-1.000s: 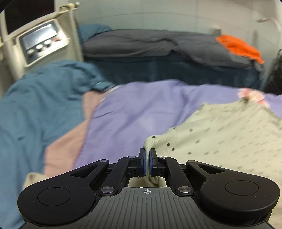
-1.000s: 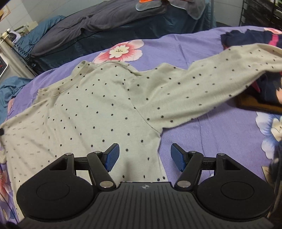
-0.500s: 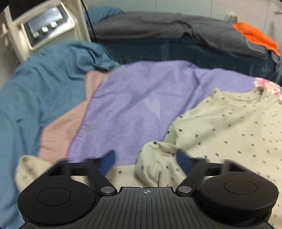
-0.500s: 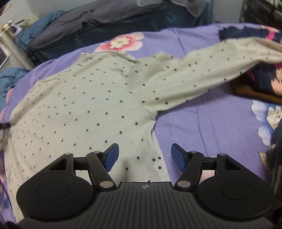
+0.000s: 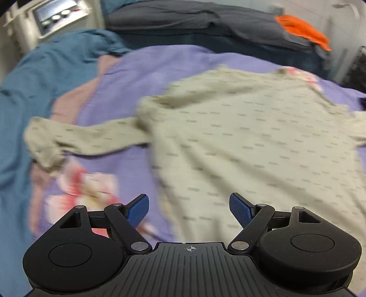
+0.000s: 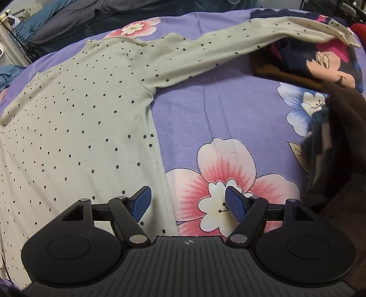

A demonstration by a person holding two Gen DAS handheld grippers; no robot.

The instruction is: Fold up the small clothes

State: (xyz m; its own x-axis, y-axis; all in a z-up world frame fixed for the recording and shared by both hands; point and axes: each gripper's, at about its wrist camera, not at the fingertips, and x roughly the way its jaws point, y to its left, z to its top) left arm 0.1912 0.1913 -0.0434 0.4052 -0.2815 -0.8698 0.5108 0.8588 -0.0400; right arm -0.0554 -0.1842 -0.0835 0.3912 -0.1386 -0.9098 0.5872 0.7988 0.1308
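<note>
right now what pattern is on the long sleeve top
Cream top with small black dots, clearest in the right wrist view.

You're working over a bed with a purple flowered sheet point(image 6: 228, 109). At far left a teal blanket point(image 5: 45, 75) lies bunched beside a white machine point(image 5: 57, 18) with 3 knobs. Beyond sits a second bed under a grey cover point(image 5: 205, 25), an orange cloth point(image 5: 302, 29) on it, against a pale wall point(image 5: 308, 6).
</note>
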